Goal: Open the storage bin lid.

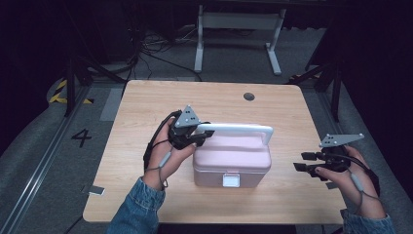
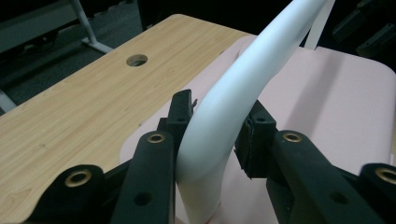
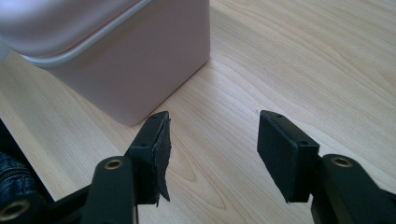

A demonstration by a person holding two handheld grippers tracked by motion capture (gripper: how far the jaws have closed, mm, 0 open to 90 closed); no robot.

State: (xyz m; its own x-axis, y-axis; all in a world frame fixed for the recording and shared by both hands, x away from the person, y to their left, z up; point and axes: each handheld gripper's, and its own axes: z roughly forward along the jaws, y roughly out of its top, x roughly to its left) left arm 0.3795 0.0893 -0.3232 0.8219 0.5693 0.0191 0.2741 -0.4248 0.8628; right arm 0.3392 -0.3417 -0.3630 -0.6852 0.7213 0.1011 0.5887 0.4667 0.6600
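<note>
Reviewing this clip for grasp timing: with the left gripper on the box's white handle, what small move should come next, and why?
Probably a short, gentle lift with the left gripper. Its pads press both sides of the white handle near its bend, so the grip looks set. The pink box sits flat on the table, and the right gripper waits open beside it, touching nothing.

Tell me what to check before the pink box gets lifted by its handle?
1. Left gripper shut on the white handle: ok.
2. Grip at the handle's middle: not ok, it is at the left bend.
3. Right gripper open and apart from the pink box: ok.
4. White front latch fastened: cannot tell.
5. Box flat on the table: ok.
6. Box light enough to lift: cannot tell.
</note>
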